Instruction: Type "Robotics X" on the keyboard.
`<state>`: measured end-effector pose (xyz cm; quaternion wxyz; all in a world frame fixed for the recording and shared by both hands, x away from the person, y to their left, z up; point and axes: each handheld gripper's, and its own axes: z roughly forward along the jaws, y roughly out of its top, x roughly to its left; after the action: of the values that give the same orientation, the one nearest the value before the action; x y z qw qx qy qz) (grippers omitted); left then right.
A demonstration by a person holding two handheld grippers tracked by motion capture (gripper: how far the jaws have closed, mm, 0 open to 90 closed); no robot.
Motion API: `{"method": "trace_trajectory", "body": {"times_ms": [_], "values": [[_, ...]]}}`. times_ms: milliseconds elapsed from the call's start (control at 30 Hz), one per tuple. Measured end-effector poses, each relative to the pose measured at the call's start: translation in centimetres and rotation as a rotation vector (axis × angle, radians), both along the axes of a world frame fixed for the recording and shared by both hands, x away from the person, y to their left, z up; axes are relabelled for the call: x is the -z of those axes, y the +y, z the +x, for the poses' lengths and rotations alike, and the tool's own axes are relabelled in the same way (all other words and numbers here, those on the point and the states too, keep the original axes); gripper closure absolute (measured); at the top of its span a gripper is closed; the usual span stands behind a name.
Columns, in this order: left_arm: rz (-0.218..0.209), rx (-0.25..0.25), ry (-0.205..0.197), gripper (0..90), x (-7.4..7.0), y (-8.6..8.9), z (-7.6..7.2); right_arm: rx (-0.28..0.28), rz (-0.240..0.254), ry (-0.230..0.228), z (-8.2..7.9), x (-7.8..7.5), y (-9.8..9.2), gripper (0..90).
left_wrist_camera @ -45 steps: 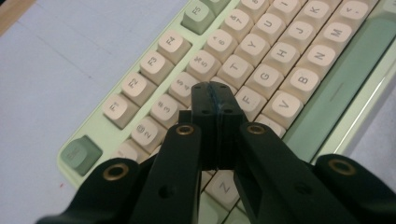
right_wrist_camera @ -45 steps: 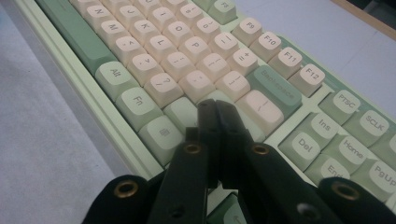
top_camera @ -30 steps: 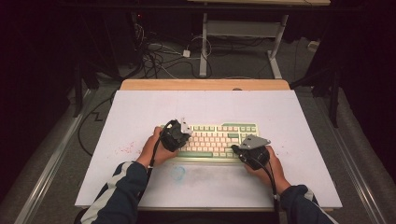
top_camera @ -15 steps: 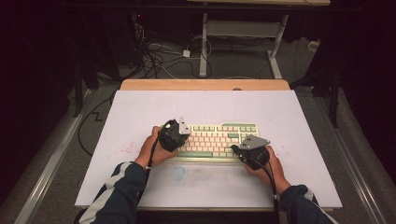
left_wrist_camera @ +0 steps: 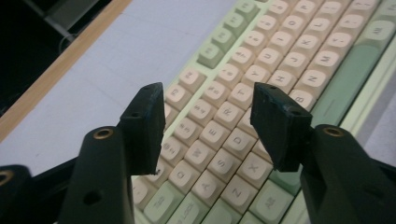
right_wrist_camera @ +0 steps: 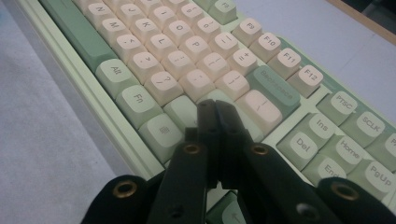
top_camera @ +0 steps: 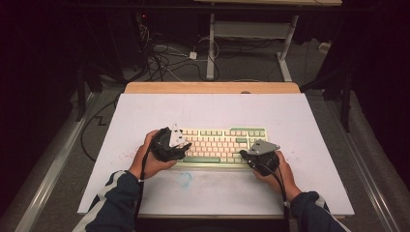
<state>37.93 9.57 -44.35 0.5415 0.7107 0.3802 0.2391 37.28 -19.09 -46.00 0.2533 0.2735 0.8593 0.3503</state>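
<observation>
Keyboard (top_camera: 223,146) lies on the counter (top_camera: 212,111) with its long axis across me, both my hands at it: my left gripper (left_wrist_camera: 208,123) holds empty fingers wide apart over its left letter keys, my right gripper (right_wrist_camera: 215,116) holds fingers closed, empty, over its right end.

The left hand-held gripper (top_camera: 178,145) is black, with a grey three-cornered plate on top and two blocky black jaws that carry brass-coloured rivets. The right hand-held gripper (top_camera: 252,155) looks the same, and a black cable runs from it along the forearm. The person wears dark blue sleeves (top_camera: 114,203) with white stripes.
</observation>
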Motion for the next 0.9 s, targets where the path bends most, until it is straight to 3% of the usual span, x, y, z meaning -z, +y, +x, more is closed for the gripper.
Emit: {"method": "trace_trajectory", "body": {"times_ms": [67, 133, 200, 333, 633, 900], "values": [[-0.006, -0.018, -0.023, 29.8, 0.0, 0.5, -0.4, 0.001, 0.004, 0.003, -0.1, -0.1, -0.1, 90.0], [-0.018, -0.016, -0.029, 25.3, 0.1, 1.1, -0.8, -0.001, 0.007, -0.002, -0.2, -0.2, -0.3, 90.0], [-0.023, -0.030, -0.053, 24.0, 0.3, 1.7, -1.4, 0.000, 0.011, -0.002, -0.3, -0.2, -0.3, 90.0], [-0.037, -0.035, -0.060, 20.3, 0.9, 3.1, -2.4, 0.003, 0.029, -0.018, -0.6, -1.0, -0.9, 90.0], [-0.012, -0.091, -0.026, 19.0, 2.9, 6.2, -4.3, 0.000, 0.045, -0.022, -0.9, -1.4, -1.0, 90.0], [-0.015, -0.131, 0.014, 18.9, 4.1, 8.2, -5.8, -0.008, 0.058, -0.025, -0.6, -2.1, -0.6, 90.0]]}}
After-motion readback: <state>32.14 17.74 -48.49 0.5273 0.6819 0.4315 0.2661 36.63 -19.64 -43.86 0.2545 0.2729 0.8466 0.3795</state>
